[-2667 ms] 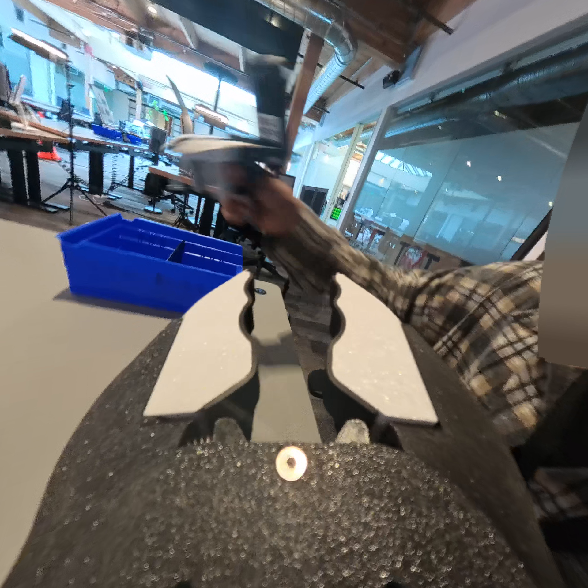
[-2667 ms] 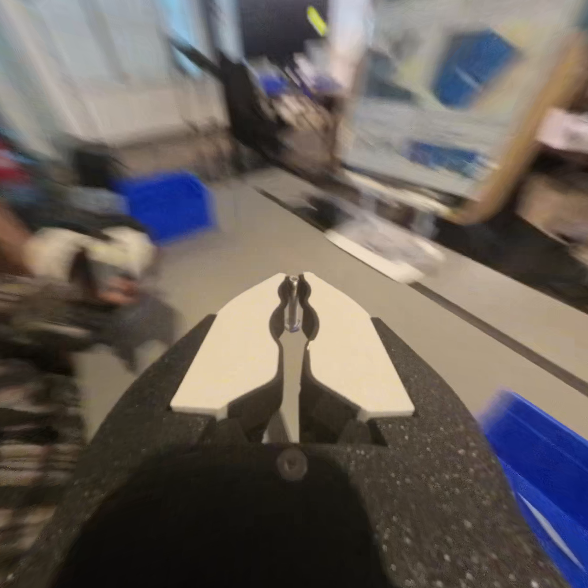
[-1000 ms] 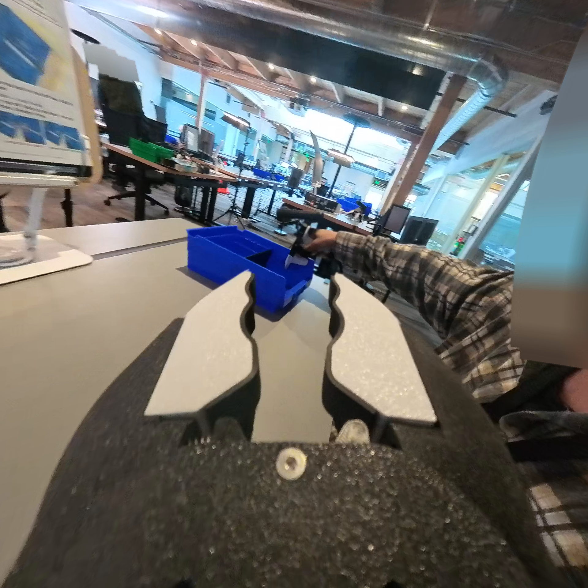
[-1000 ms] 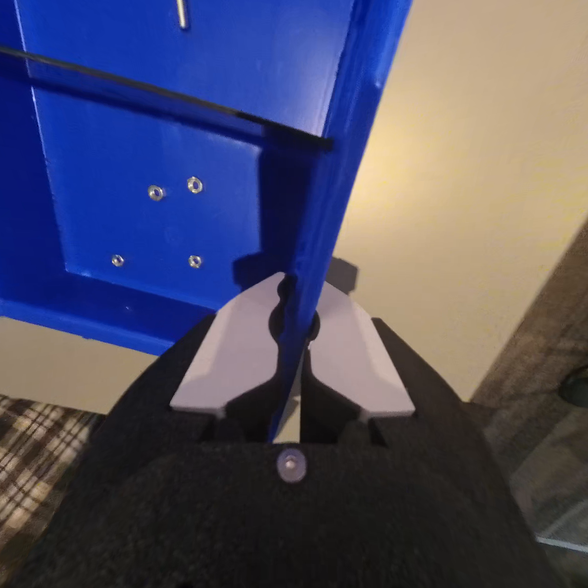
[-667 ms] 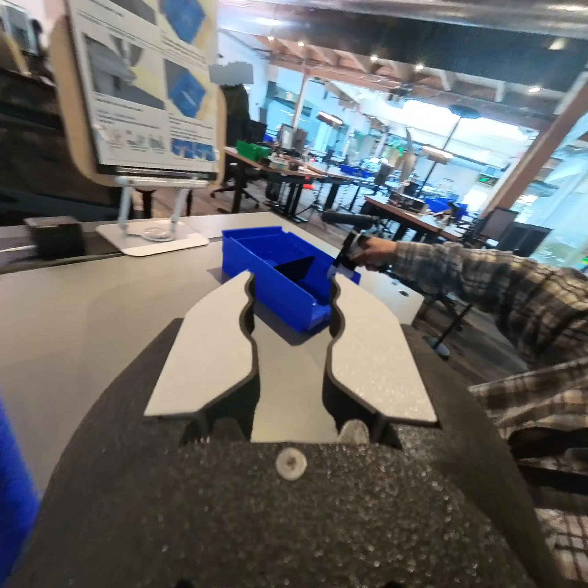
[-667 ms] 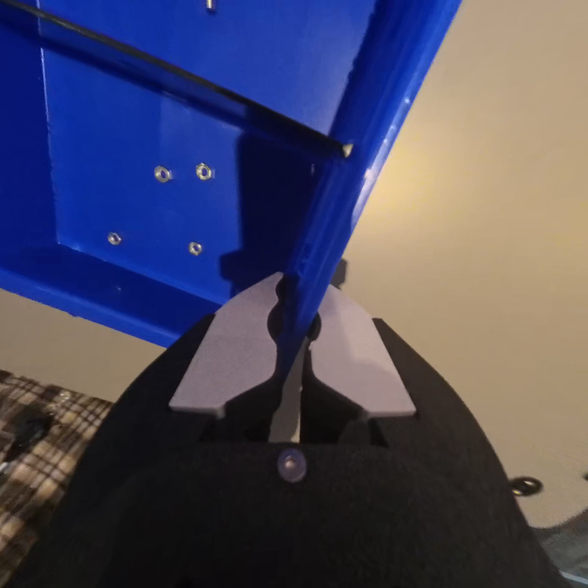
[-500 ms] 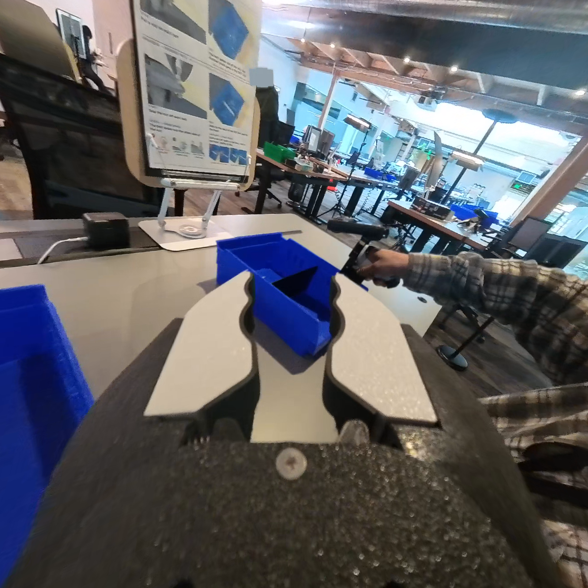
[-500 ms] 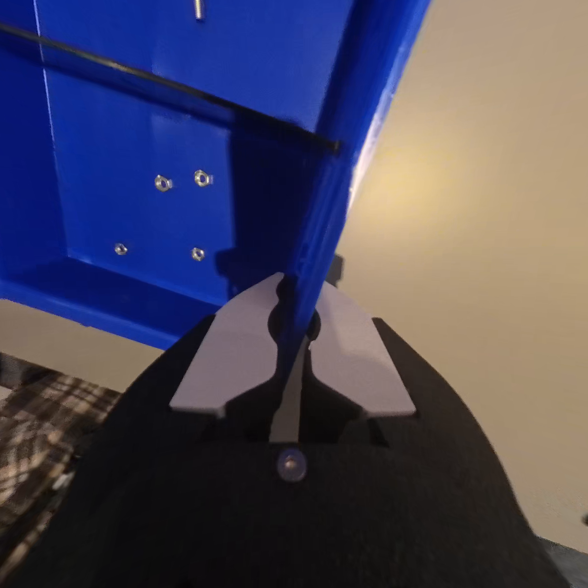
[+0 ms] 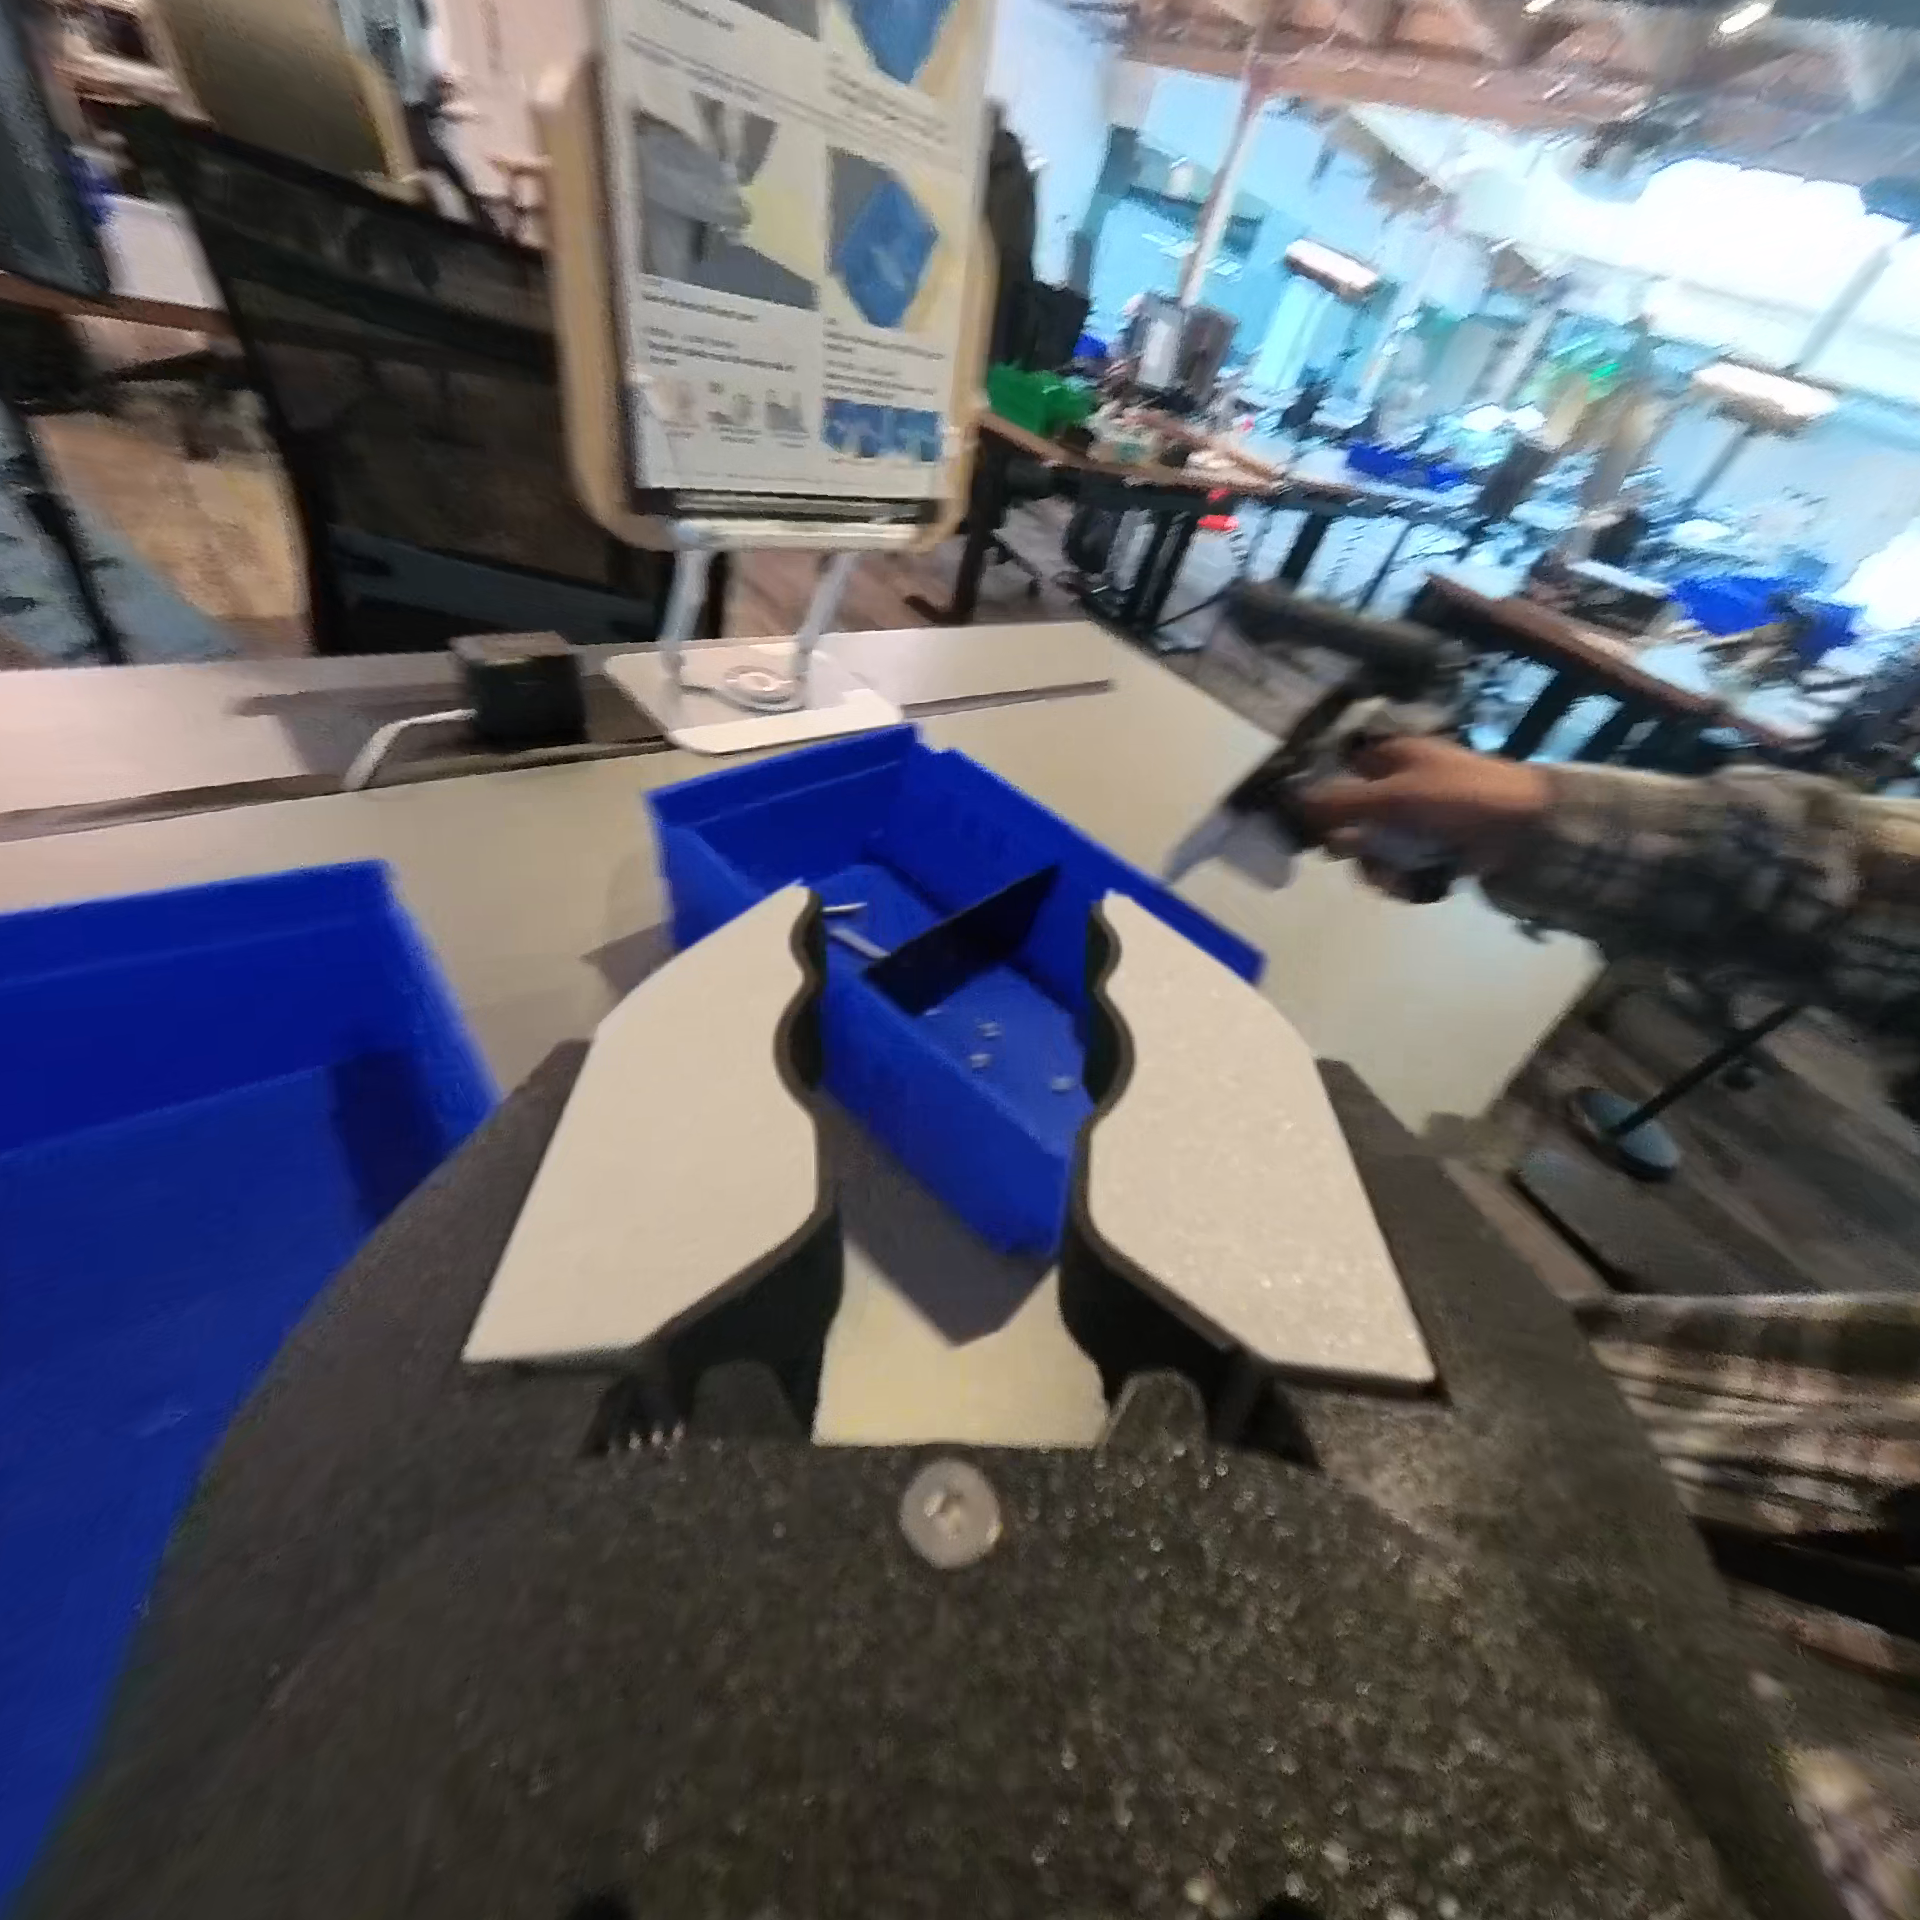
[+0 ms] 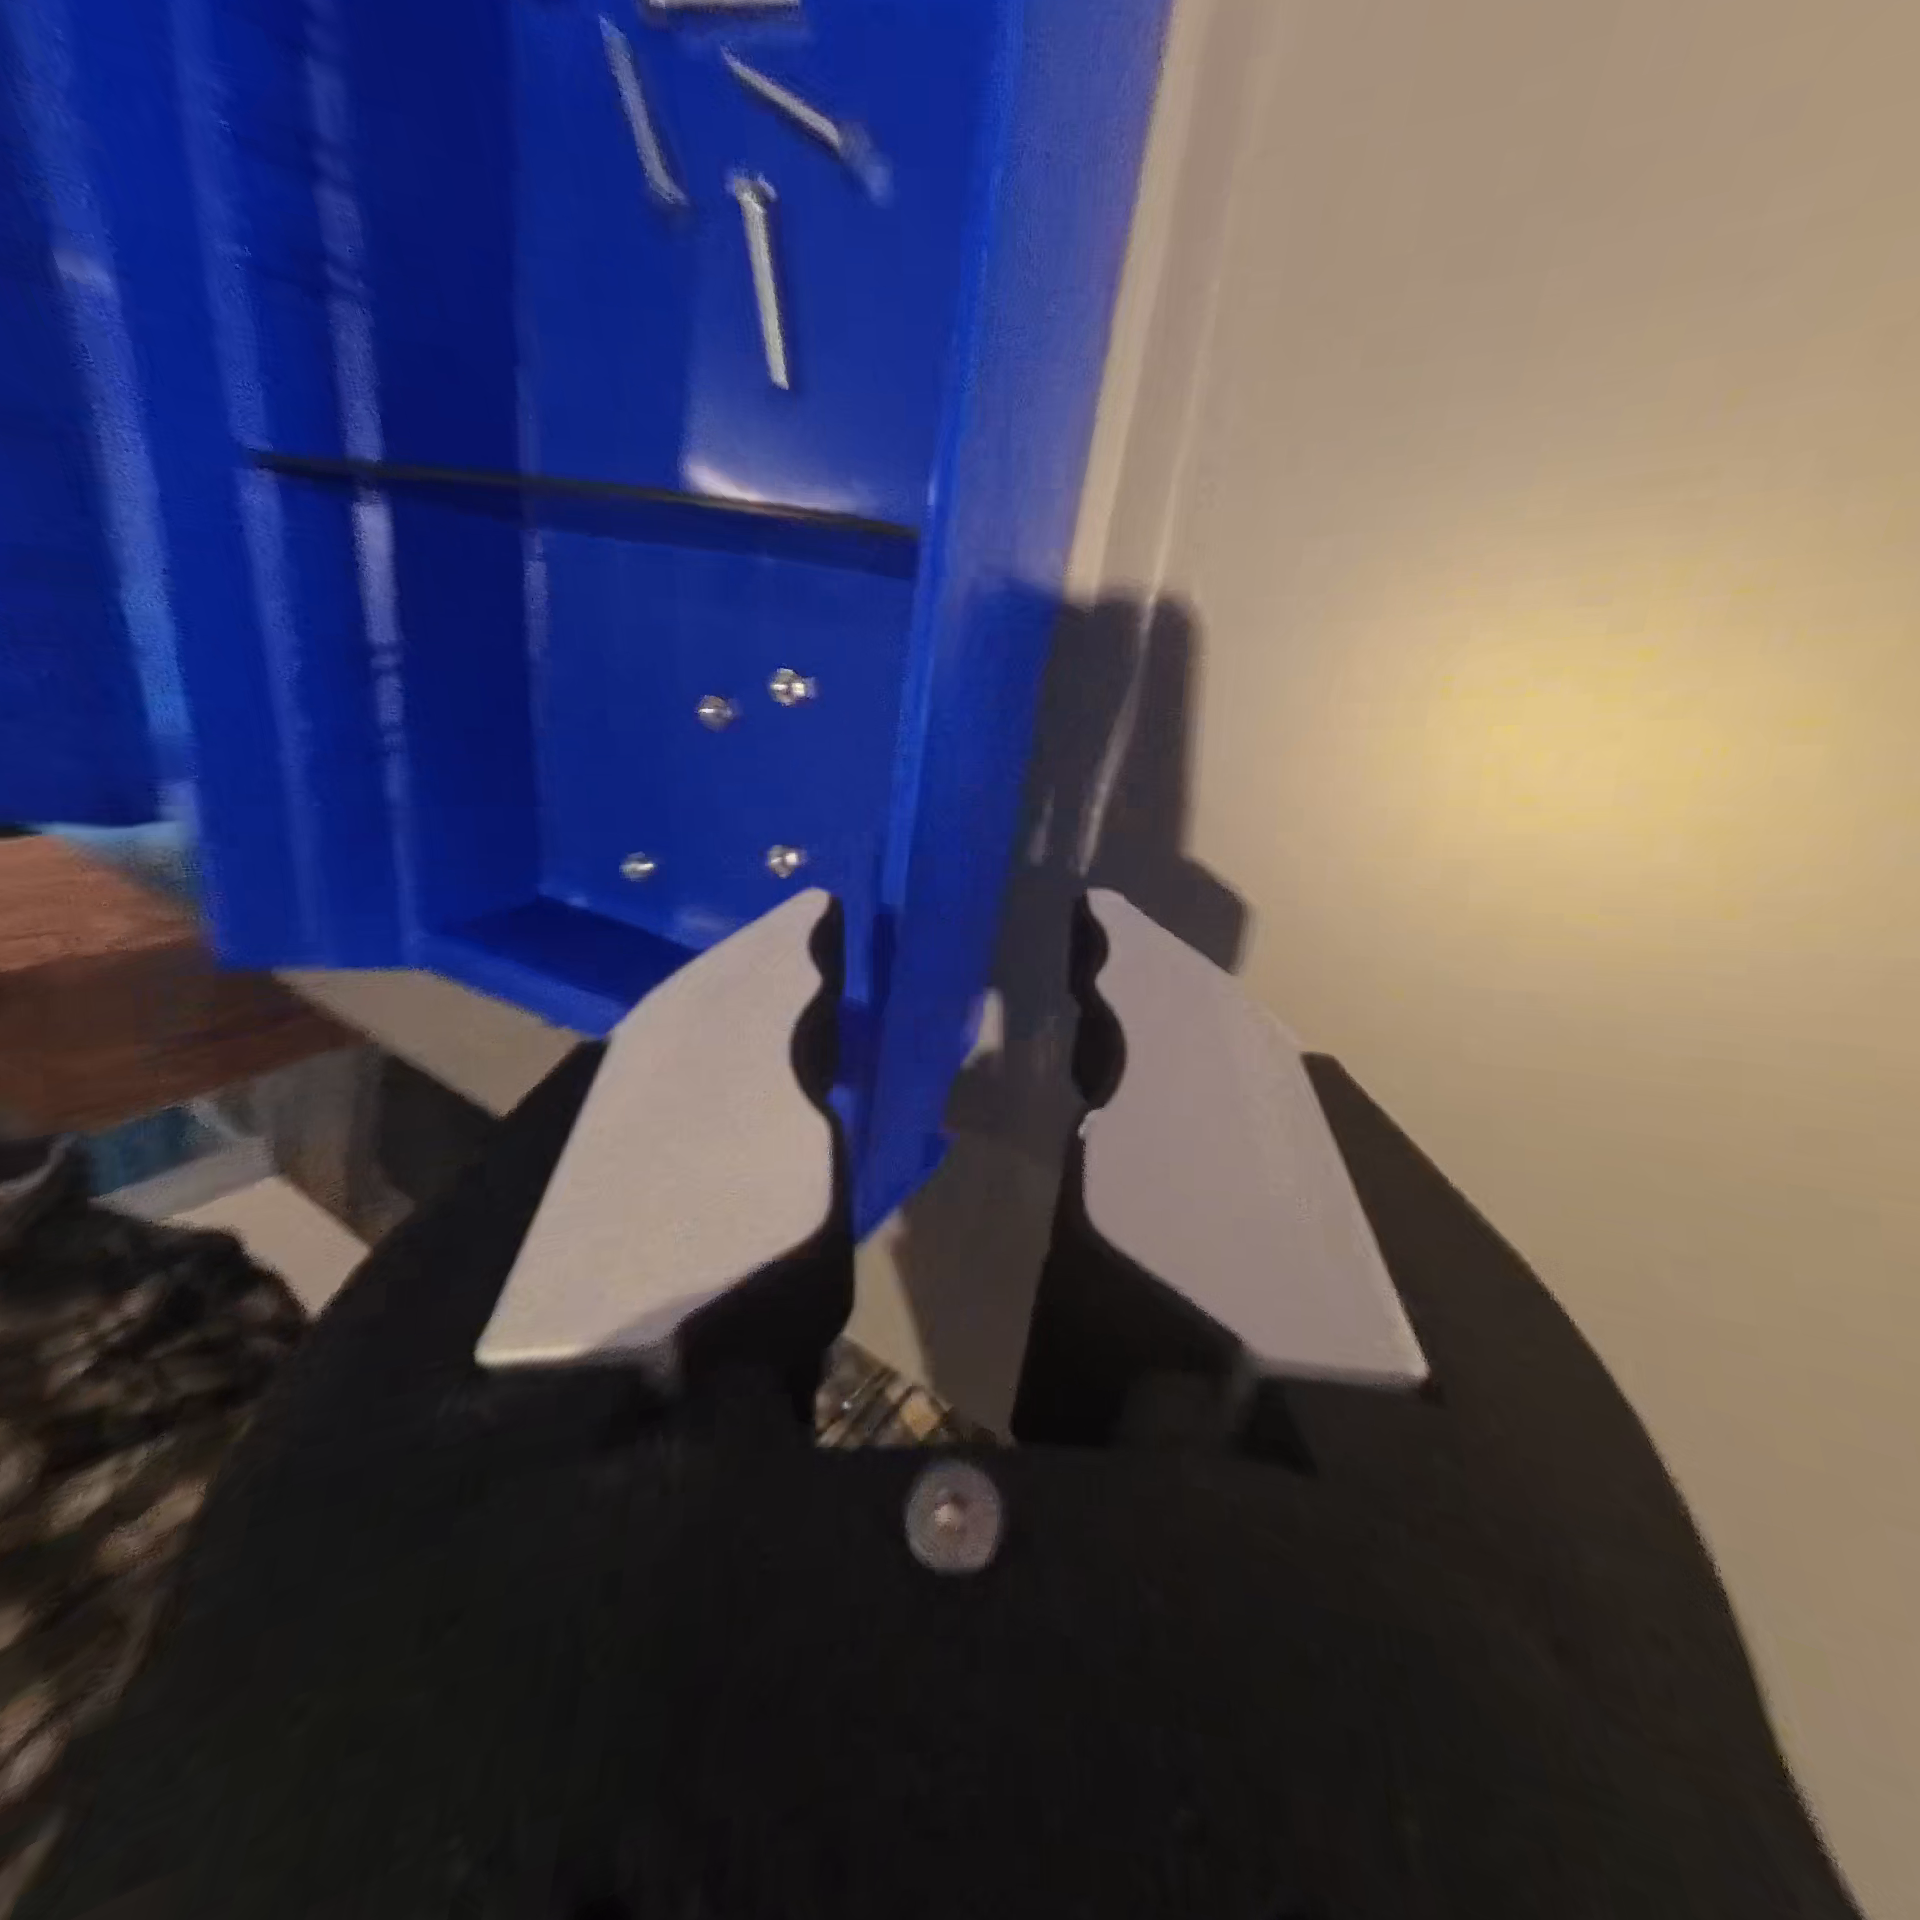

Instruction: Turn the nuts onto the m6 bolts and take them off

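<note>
Bolts (image 10: pixel 764 281) lie loose on the floor of the far compartment of a blue bin (image 10: pixel 997 520), past a thin black divider (image 10: pixel 582 499); four small nuts (image 10: pixel 750 698) sit scattered in the near compartment, two closer to the divider and two closer to the bin's near end wall. The bin rests on the grey bench (image 10: pixel 1507 520), near the bench's right edge and close to its near right corner.

In the right wrist view, the right tool (image 10: pixel 956 914) straddles the bin's right side wall with its jaws wide apart. That wall runs up between the two fingers, and a clear gap shows on each side of it, so neither pad presses on it and nothing is gripped.

From the left wrist view, the left tool (image 9: pixel 951 904) hovers above the bench, jaws spread wide with nothing between them, the same divided bin (image 9: pixel 935 1101) showing beyond its fingertips. A second blue bin (image 9: pixel 208 1039) stands near the bench's left edge. A hand (image 9: pixel 1423 800) in a plaid sleeve holds the right tool just off the divided bin's right side. Along the far edge of the bench stand a white-footed stand carrying an instruction sheet (image 9: pixel 790 260) and a small black box (image 9: pixel 520 686) with a white cable.
</note>
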A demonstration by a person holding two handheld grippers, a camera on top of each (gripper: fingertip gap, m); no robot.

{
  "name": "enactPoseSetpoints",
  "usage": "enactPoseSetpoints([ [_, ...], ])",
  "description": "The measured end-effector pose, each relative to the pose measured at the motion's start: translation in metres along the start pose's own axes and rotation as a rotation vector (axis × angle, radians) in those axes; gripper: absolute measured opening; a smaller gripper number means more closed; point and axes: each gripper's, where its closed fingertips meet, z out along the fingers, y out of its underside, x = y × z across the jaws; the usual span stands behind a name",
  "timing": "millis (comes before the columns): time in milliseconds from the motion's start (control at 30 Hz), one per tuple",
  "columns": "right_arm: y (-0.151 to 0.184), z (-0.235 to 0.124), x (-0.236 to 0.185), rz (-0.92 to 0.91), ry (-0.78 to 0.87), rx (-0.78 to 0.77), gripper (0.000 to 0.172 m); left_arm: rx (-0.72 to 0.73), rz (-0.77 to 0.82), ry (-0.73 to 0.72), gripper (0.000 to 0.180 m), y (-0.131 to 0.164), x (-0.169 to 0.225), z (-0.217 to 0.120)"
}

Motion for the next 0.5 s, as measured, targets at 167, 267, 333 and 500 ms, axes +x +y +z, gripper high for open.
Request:
enactPoseSetpoints([
  [167,0.021,-0.079,0.034,-0.056,-0.141,0.204,0.044,-0.213,0.013,-0.317,0.052,-0.011,-0.118,-0.030],
  [267,0.053,-0.110,0.054,-0.079,-0.210,0.295,0.043,-0.421,-0.032,-0.526,0.062,0.002,-0.201,-0.056],
  [333,0.077,-0.122,0.067,-0.089,-0.234,0.341,0.043,-0.547,-0.097,-0.622,0.067,0.019,-0.243,-0.070],
  [500,0.122,-0.136,0.098,-0.068,-0.256,0.445,0.041,-0.812,-0.310,-0.743,0.097,0.083,-0.293,-0.086],
])
